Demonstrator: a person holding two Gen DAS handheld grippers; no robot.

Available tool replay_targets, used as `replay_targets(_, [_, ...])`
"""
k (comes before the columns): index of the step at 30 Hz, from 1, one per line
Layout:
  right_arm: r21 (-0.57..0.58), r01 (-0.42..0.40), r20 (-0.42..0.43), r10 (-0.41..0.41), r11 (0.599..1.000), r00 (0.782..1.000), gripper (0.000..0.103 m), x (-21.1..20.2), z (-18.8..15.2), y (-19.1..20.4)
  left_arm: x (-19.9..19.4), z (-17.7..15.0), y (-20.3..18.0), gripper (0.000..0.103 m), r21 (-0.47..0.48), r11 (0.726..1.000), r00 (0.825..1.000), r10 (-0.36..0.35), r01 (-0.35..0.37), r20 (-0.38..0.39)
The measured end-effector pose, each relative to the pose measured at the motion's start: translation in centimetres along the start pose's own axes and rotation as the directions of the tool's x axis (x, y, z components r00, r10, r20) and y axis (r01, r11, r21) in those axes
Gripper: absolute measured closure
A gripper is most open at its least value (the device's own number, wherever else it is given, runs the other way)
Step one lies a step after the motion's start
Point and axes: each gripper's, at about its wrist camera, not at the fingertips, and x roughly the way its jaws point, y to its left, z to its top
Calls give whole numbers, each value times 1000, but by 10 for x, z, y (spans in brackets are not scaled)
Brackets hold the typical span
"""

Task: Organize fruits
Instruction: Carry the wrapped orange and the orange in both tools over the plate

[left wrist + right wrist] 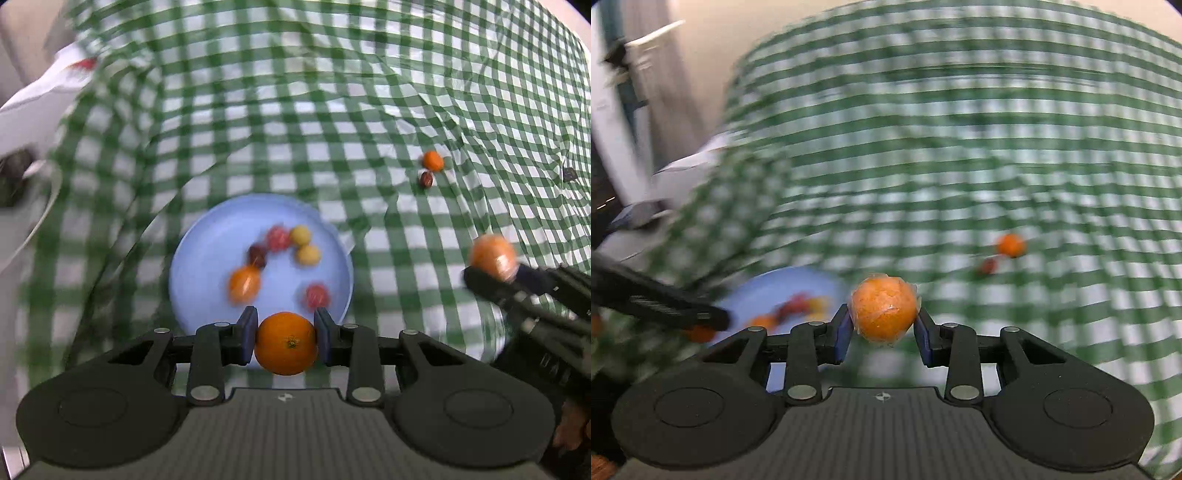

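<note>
Left tool [286, 341]: clamped on an orange [286, 343], stem end toward the camera, blue pads pressing both sides. Held above the near rim of a blue plate [207, 258].

Right tool [884, 317]: clamped on a second orange [884, 312], rough and paler, maybe wrapped in film, hard to tell. Seen from the left wrist at far right, gripping that same fruit above the cloth, right of the plate.

On the plate: one small orange fruit [244, 284] at near left, two red ones [277, 238] [317, 296], two yellow ones [300, 235] [308, 254], one dark red one [257, 256]. All blurred, kinds not clear.

On the bench, under a green-and-white checked cloth [295, 110]: a small orange fruit [433, 161] with a dark red one [426, 179] just beside it on the near side, both well right of and beyond the plate. Same pair visible from the right wrist, at far right.

At far left, off the cloth edge: white shapes, too smeared to name.
</note>
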Motion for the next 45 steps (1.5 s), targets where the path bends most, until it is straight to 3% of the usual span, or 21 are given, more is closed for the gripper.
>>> replay_targets(4, [-69,-72,-24,70,995,997,66,-19,-11,54,-22,-37,18,66,-39,999,1000,10,-10,6])
replay_targets(7, [-123,-83,-32,80,989,996,66,-32,-24,81,-33,-59,30,66,-65,998,1000,17,-16,16])
replay_targets(15, [-212,-57,-2,58,976,998,66,-47,-35,110,-63,-92,53,66,-136,991,997,7,4,79])
replay_targets(28, [-259,-45,25,53,965,998,66,-64,-42,120,-76,-100,59,66,-171,984,993,-19,40,119])
replay_targets(45, [-246,-49,-10,48,968,999,66,-57,-44,117,-69,-97,60,66,-174,984,994,-15,35,112])
